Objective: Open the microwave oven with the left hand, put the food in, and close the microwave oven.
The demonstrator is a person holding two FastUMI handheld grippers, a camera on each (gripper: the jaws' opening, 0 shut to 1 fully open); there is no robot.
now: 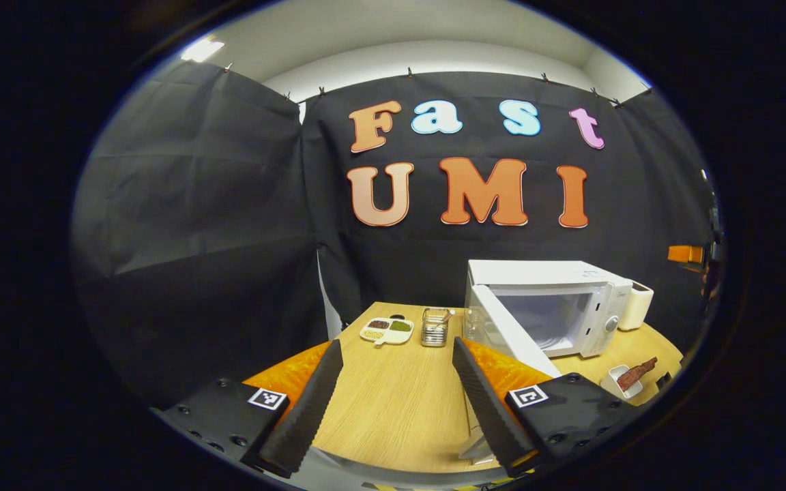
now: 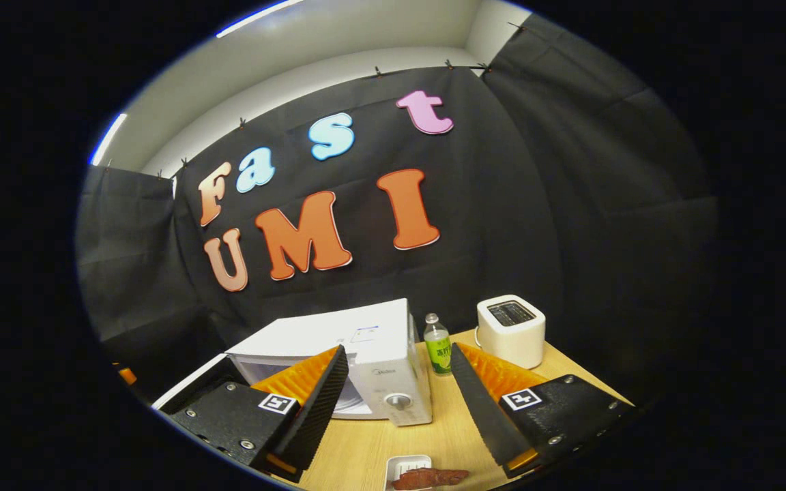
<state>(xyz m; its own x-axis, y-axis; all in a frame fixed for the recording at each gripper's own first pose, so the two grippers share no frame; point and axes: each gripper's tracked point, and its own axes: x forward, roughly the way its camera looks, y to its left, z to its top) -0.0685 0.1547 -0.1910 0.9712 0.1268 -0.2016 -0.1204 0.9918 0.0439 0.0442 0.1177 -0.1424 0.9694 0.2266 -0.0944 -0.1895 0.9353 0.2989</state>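
Note:
A white microwave (image 1: 550, 300) stands at the back right of the wooden table (image 1: 393, 402), its door (image 1: 510, 333) swung open toward the front. In the right gripper view the microwave (image 2: 372, 354) sits just ahead. The food, a brown strip in a small white dish (image 1: 628, 378), lies on the table right of the door; the same dish (image 2: 417, 475) is at the bottom edge between the right fingers. My left gripper (image 1: 396, 402) is open over the table, holding nothing. My right gripper (image 2: 396, 416) is open above the dish, holding nothing.
A white divided plate of foods (image 1: 387, 330) and a small wire basket (image 1: 435, 327) stand at the table's back. A white toaster (image 2: 510, 330) and a green-labelled bottle (image 2: 438, 344) stand right of the microwave. Black cloth walls close the booth.

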